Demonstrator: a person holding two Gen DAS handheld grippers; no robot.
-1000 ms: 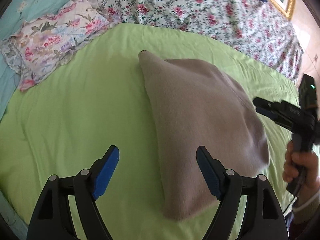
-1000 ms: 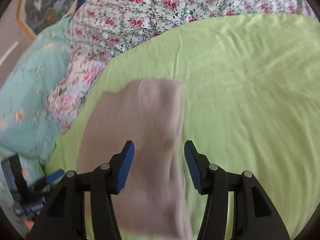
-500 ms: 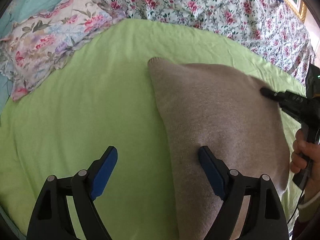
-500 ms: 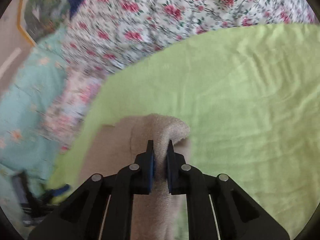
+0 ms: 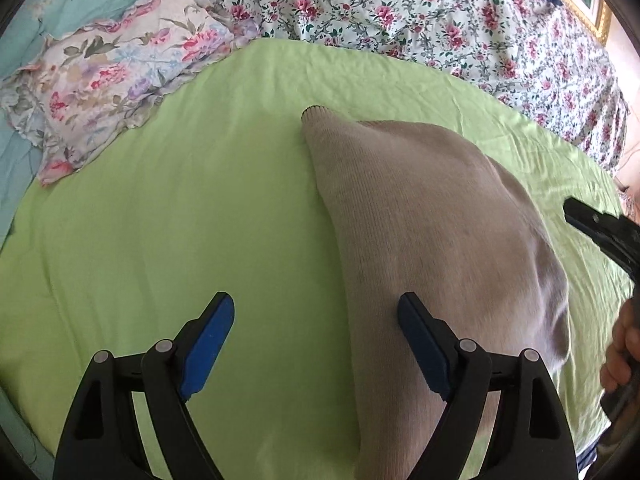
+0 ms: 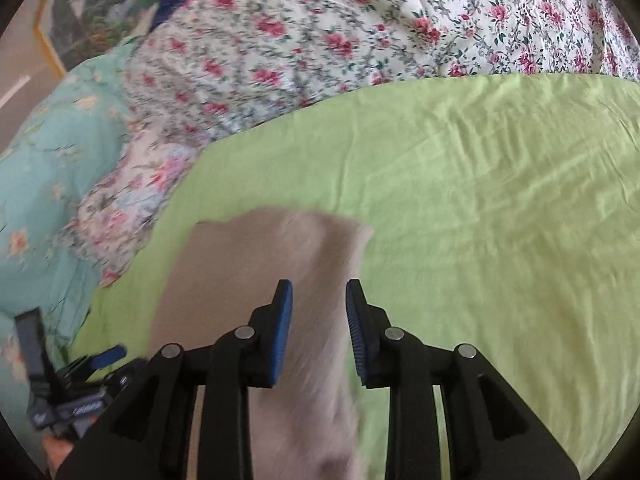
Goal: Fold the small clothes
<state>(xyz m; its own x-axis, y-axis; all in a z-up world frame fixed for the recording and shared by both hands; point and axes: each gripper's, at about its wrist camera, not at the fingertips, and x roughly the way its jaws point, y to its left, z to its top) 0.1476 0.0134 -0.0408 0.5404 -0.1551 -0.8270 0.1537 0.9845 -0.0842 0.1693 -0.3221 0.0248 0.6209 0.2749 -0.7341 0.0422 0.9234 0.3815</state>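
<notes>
1. Left gripper (image 5: 316, 320): black plastic linkage arms, silver round screws at the joints, flat blue pads on both fingers.
2. Right gripper (image 6: 319, 308): same black frame, silver screws, ribbed blue pads.
3. Hand (image 5: 619, 350) around a black handle.

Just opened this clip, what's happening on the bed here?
A person holding a two-finger gripper in each hand is folding a beige knitted garment laid on a lime-green bedsheet. The right gripper is opening its blue-padded jaws above the garment's right part, with the pads clear of the cloth. The left gripper hangs wide open over the garment's left edge, gripping nothing. The garment lies as a long doubled-over shape. Floral bedding and a flowered pillow sit beyond the sheet.
</notes>
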